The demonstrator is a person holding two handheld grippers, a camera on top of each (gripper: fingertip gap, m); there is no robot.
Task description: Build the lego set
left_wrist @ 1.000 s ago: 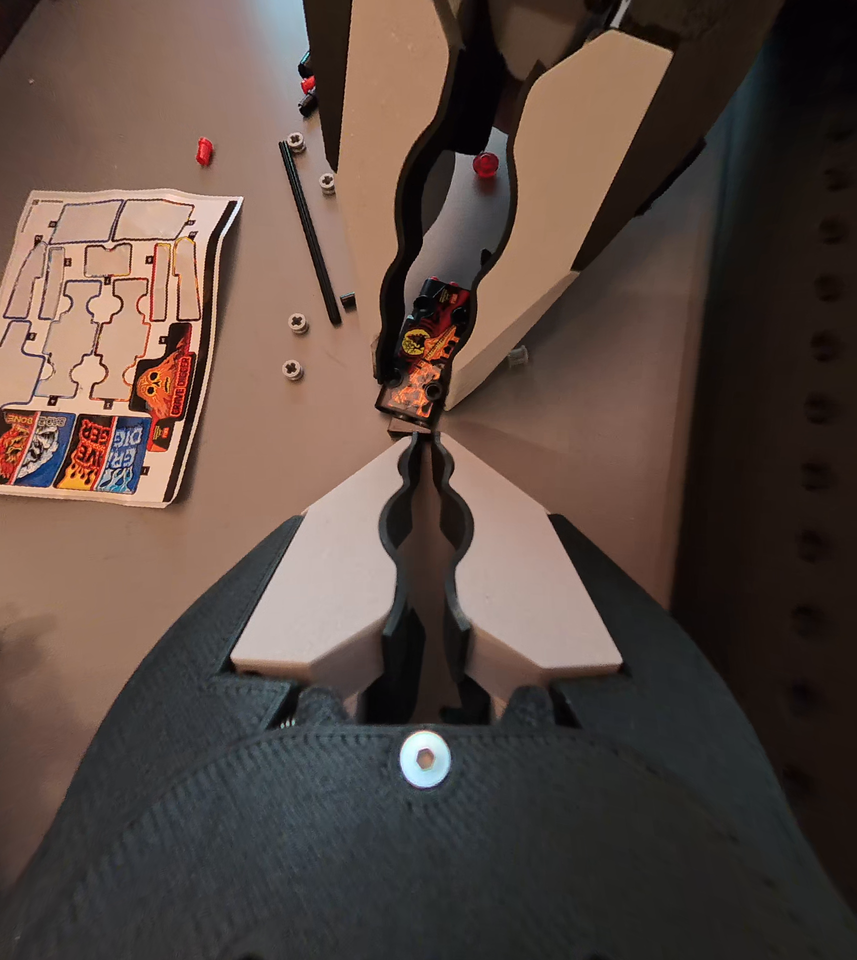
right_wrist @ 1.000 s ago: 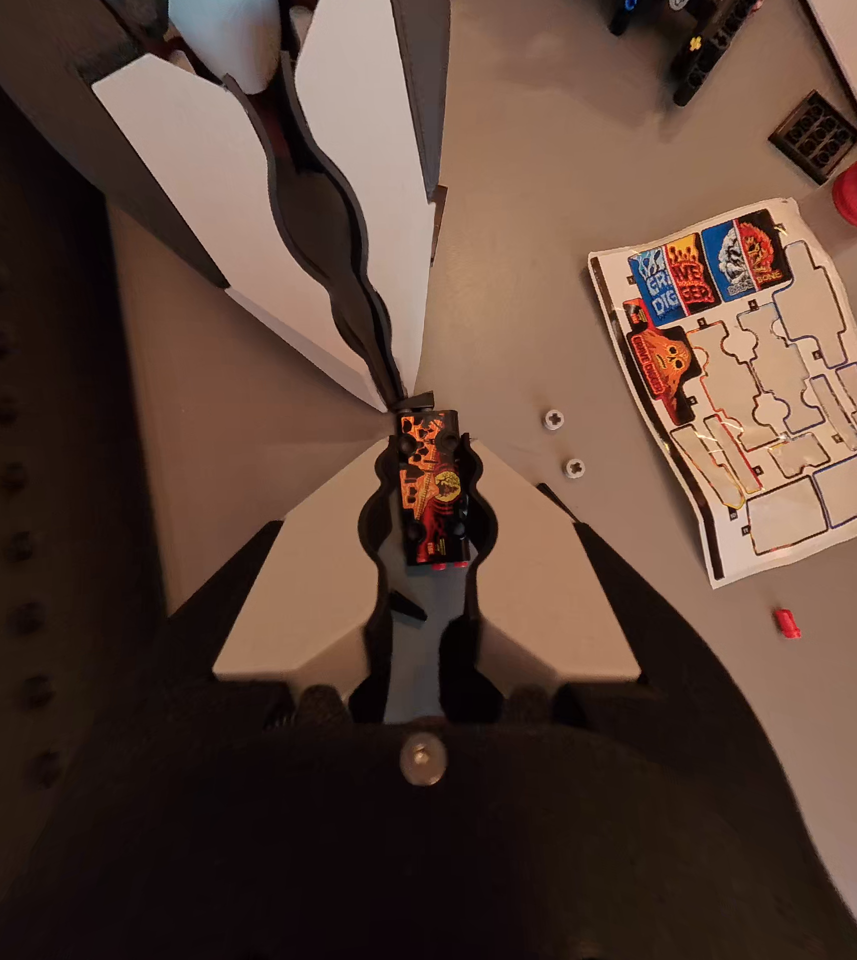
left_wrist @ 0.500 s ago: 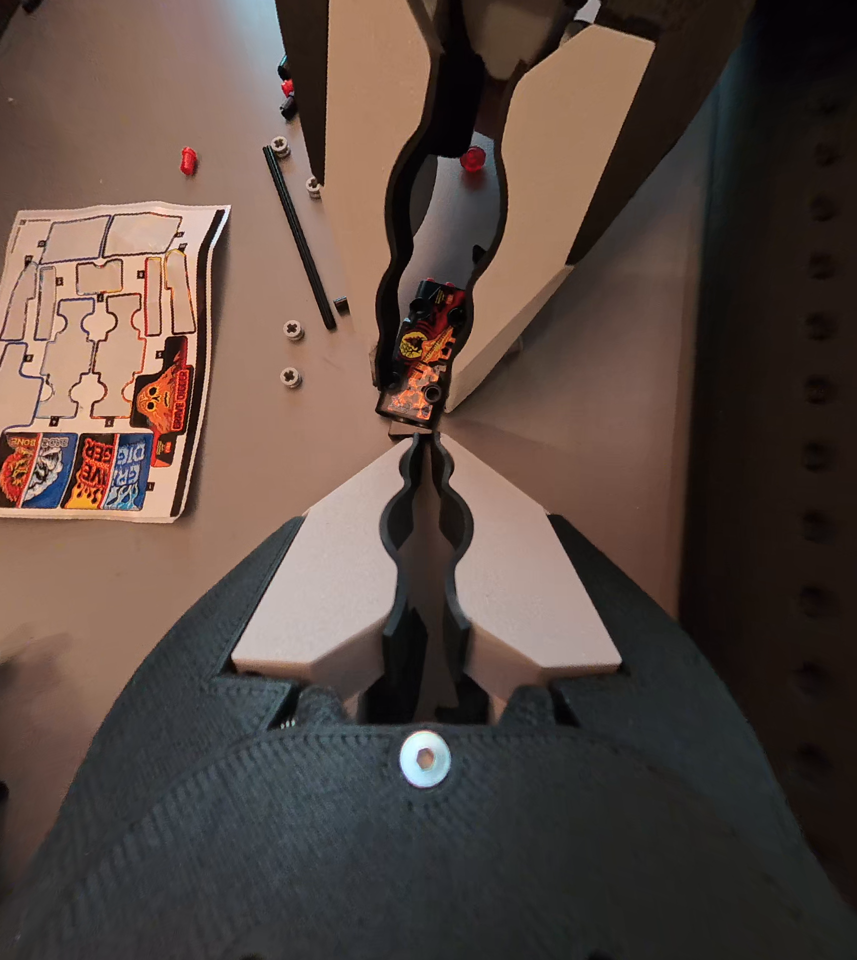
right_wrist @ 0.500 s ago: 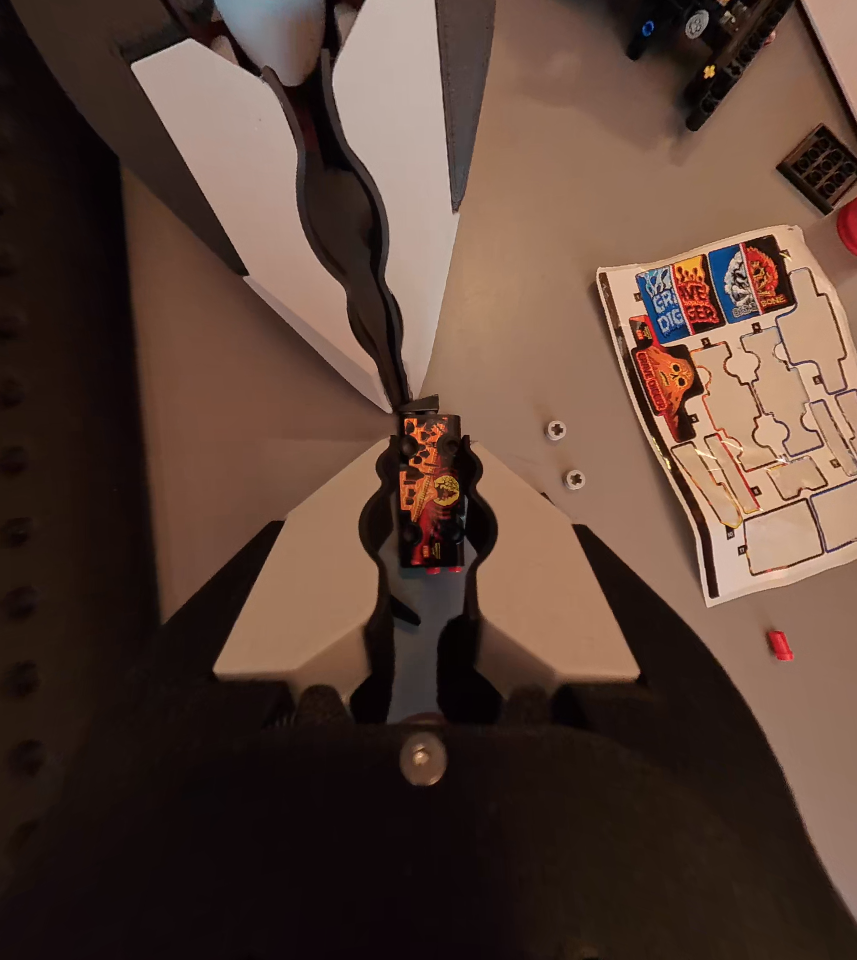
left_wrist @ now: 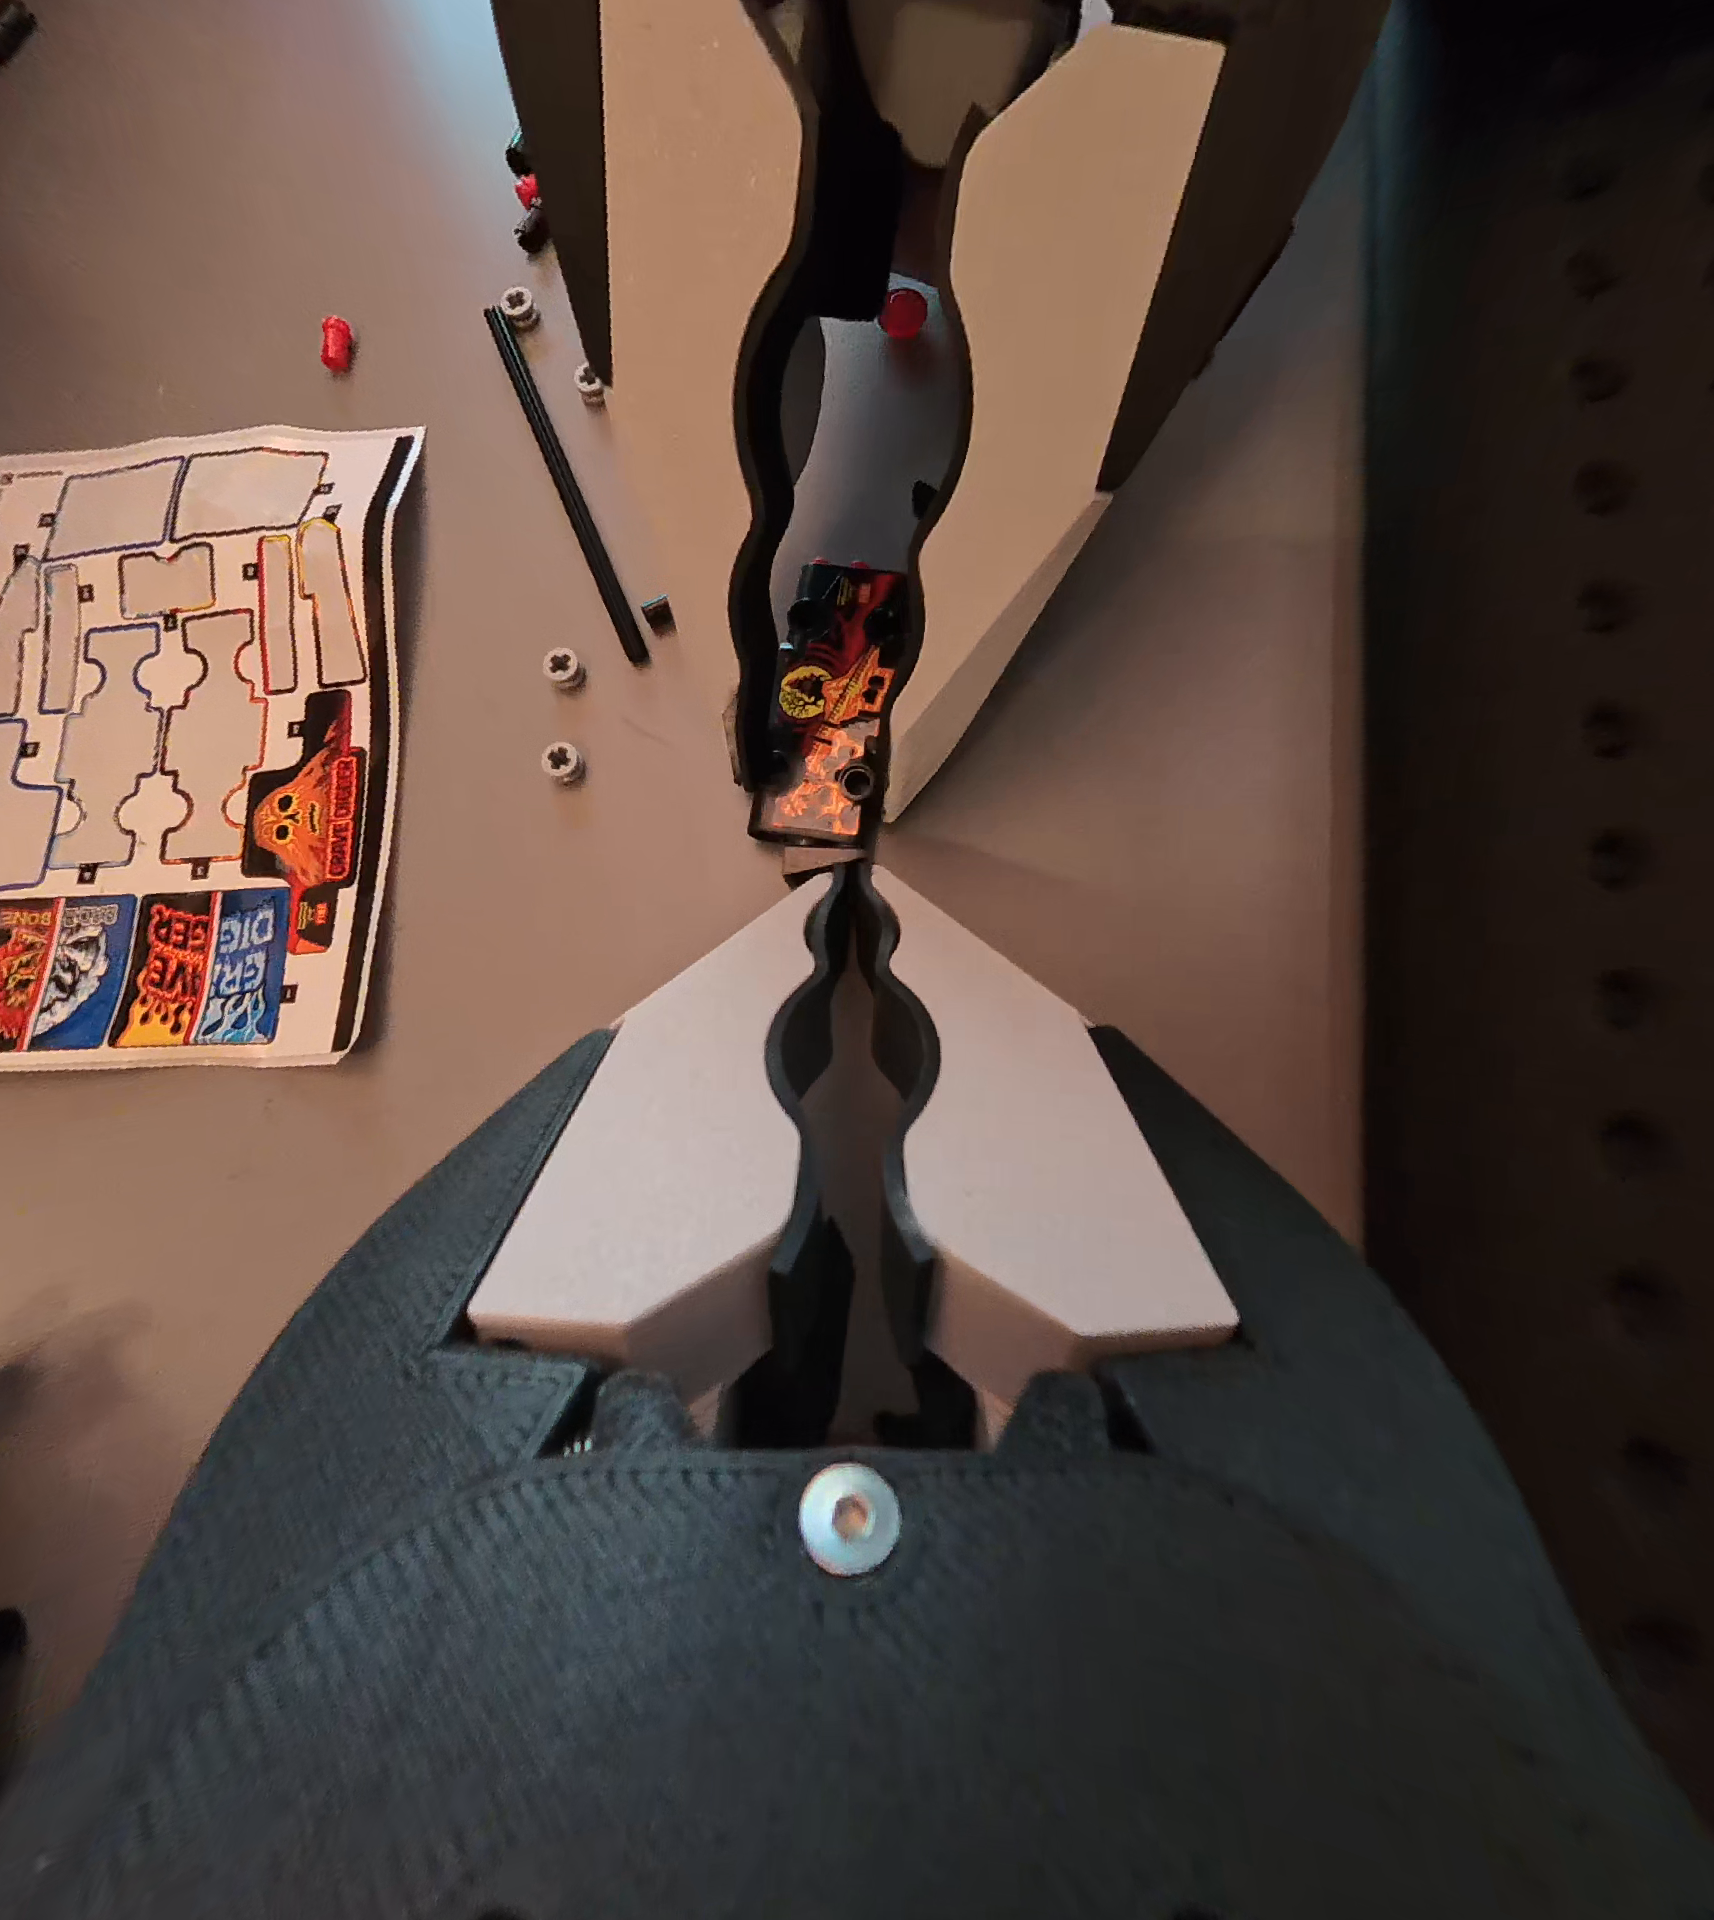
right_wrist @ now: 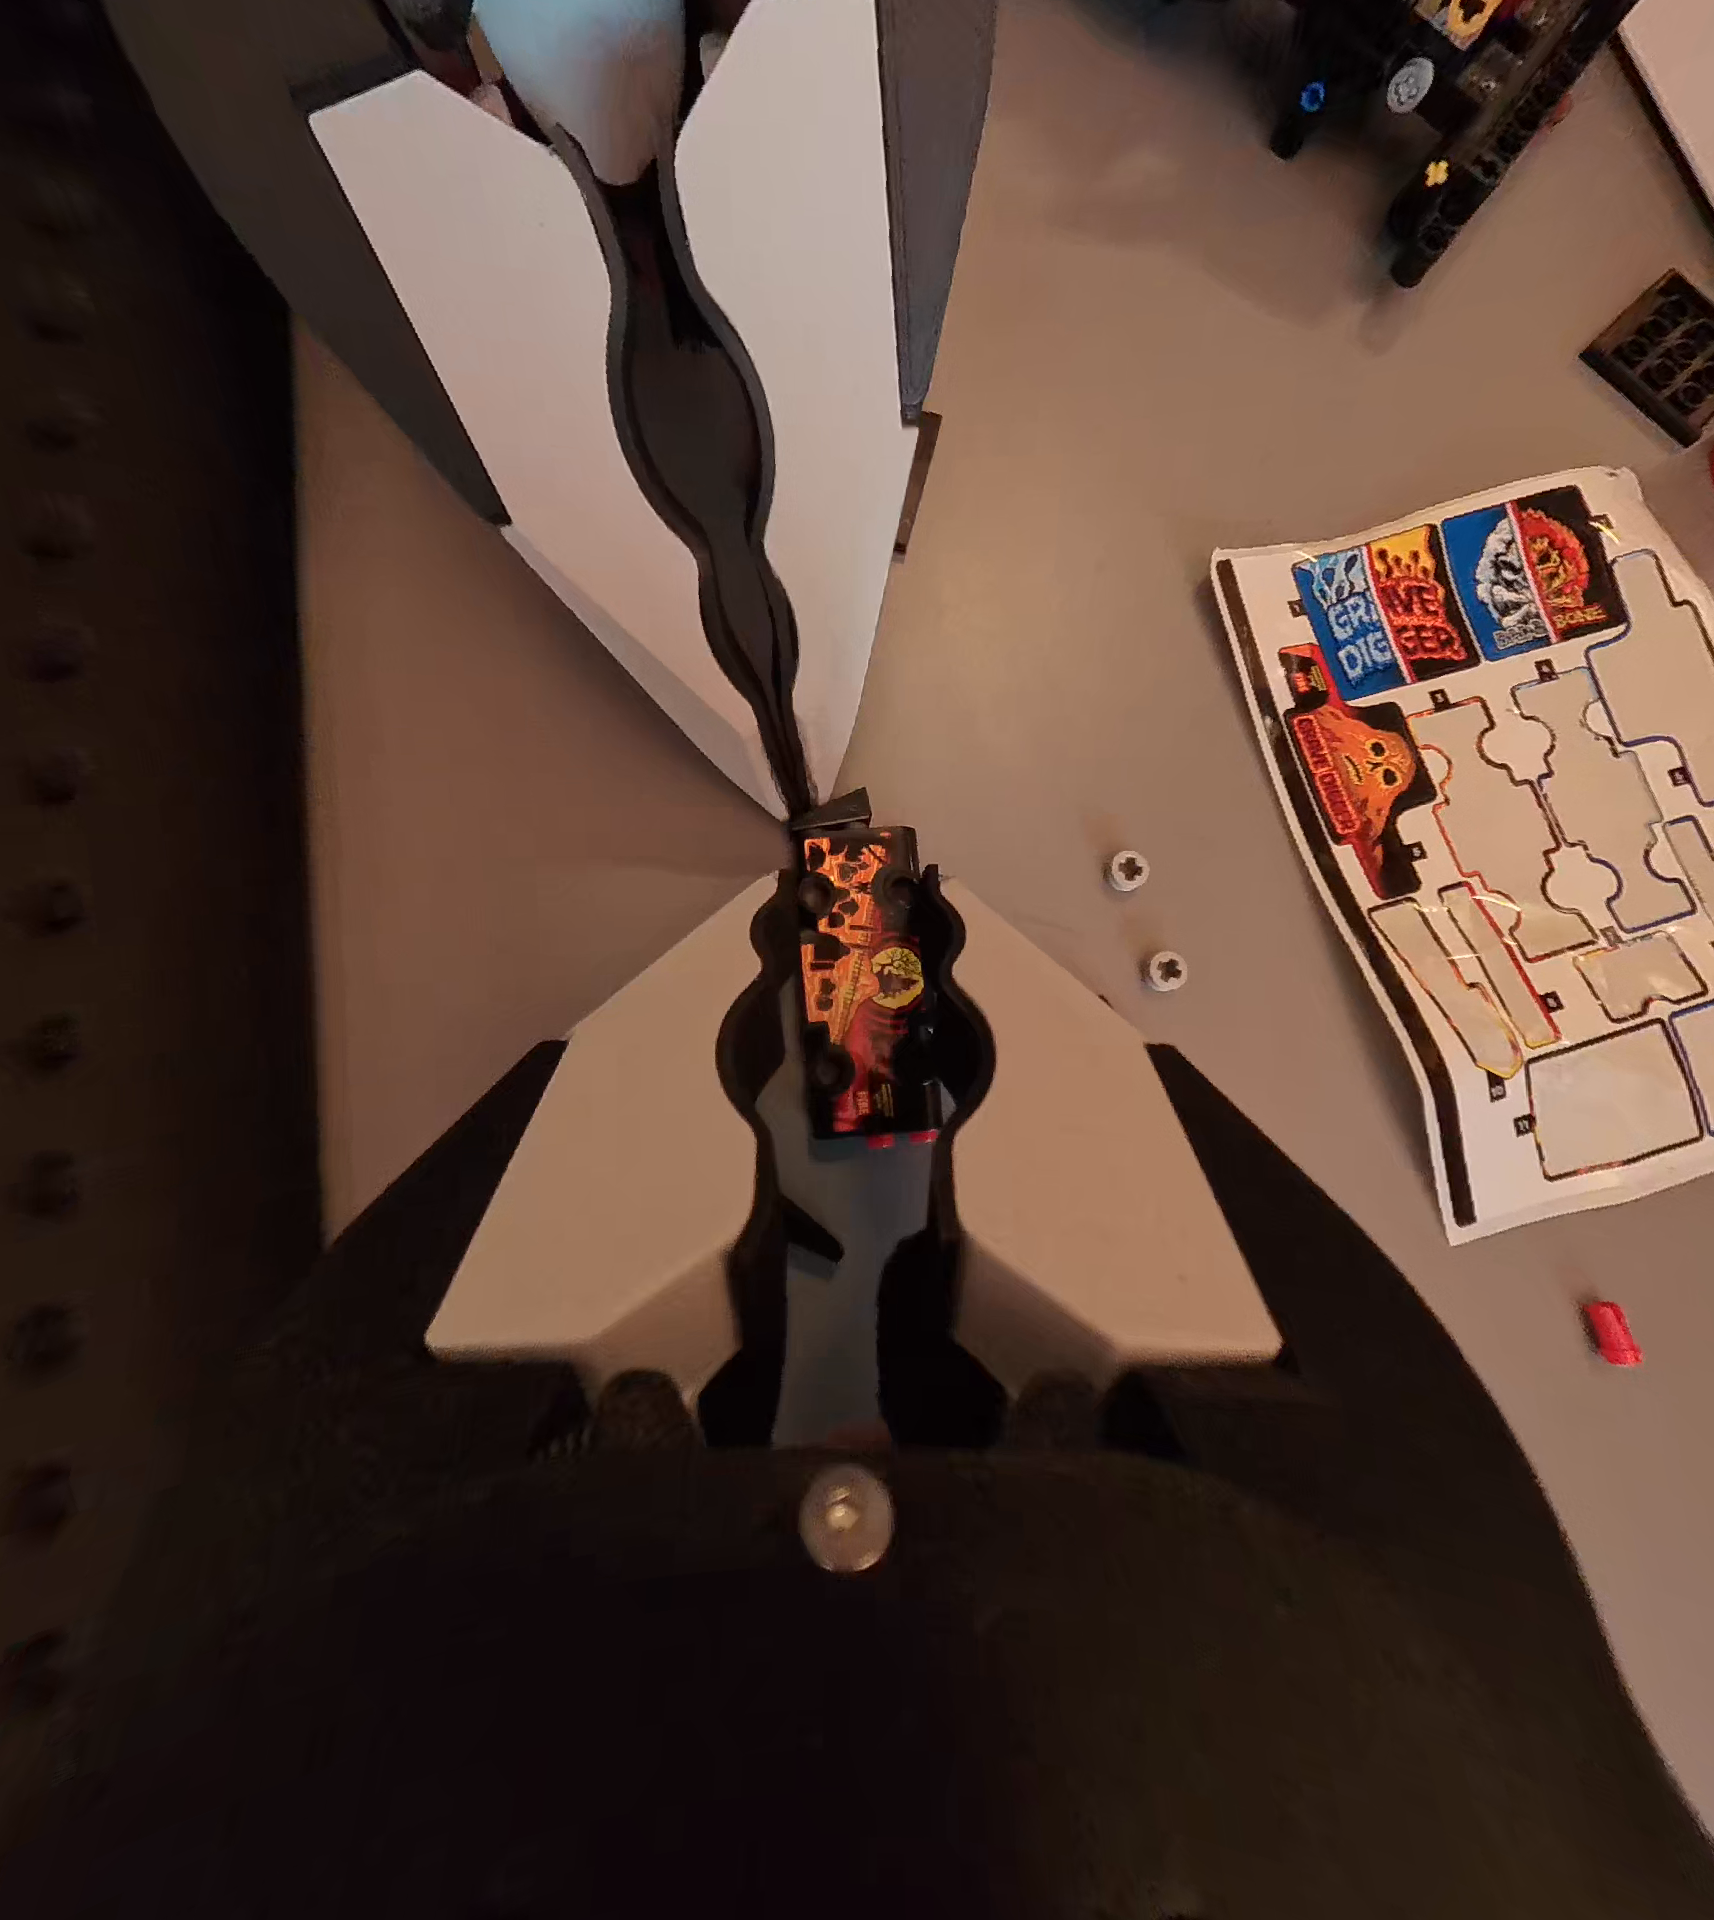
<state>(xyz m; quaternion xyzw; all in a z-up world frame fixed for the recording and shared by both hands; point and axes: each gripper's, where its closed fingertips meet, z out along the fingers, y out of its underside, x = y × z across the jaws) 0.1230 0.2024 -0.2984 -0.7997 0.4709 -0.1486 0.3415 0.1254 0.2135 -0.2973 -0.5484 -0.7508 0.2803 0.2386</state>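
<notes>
Block: we judge the stickered block (right_wrist: 858,997) light, stiff, slick — hold its long sides.
Right gripper (right_wrist: 858,883): clamped on it, frame centre.
Left gripper (left_wrist: 848,883): pinched together on a small dark piece (left_wrist: 817,860).

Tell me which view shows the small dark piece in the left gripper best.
The right wrist view: the small dark piece sticks out sideways from the left gripper, beside the flame-printed brick. In the left wrist view only a sliver shows, wedged between gripper tips and brick.
</notes>
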